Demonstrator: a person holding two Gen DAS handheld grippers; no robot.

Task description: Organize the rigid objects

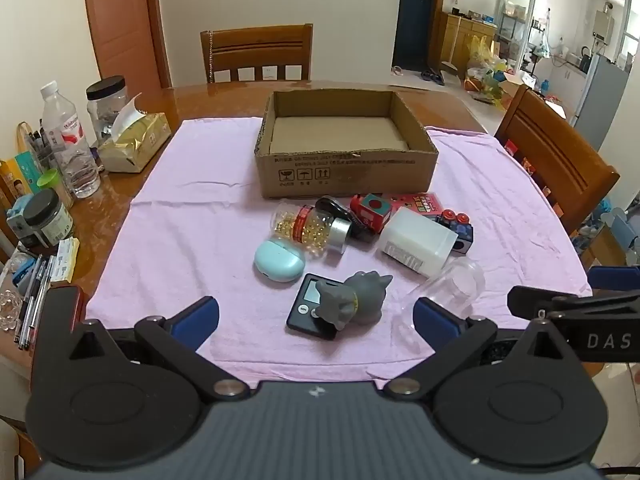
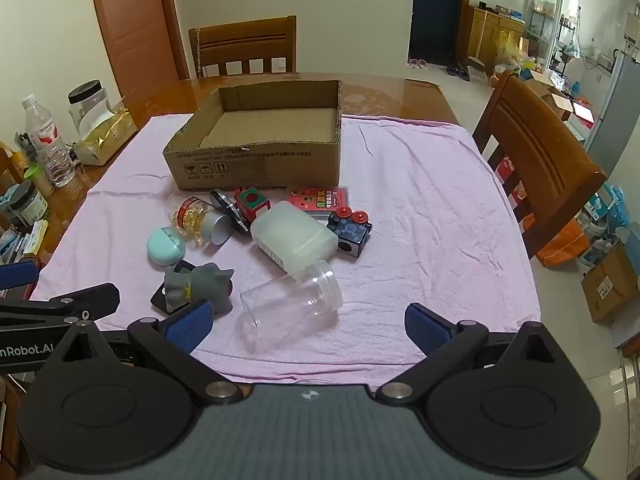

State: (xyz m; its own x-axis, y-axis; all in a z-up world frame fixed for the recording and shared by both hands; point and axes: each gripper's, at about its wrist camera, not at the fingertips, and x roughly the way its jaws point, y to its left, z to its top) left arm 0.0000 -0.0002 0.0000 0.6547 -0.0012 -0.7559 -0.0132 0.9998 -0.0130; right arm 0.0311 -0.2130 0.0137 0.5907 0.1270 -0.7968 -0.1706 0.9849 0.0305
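Note:
An open, empty cardboard box [image 1: 348,170] [image 2: 256,166] stands on a pink cloth [image 1: 192,224] [image 2: 420,216]. In front of it lie a capsule bottle [image 1: 308,230] [image 2: 196,216], a teal case [image 1: 278,260] [image 2: 165,245], a grey figurine [image 1: 354,298] [image 2: 200,284] on a black timer [image 1: 310,308], a white jar [image 1: 416,242] [image 2: 294,236], a clear jar [image 1: 452,286] [image 2: 290,304], a red cube [image 1: 370,210] [image 2: 252,204], a dark toy block [image 1: 460,226] [image 2: 352,230] and a red card [image 2: 320,198]. My left gripper [image 1: 316,316] is open near the figurine. My right gripper [image 2: 306,326] is open around the clear jar's near end.
Bottles, jars, a tissue box [image 1: 134,146] and pens crowd the table's left edge. Wooden chairs stand behind the table [image 1: 258,54] and at its right [image 2: 536,160]. Boxes and bags lie on the floor at the right.

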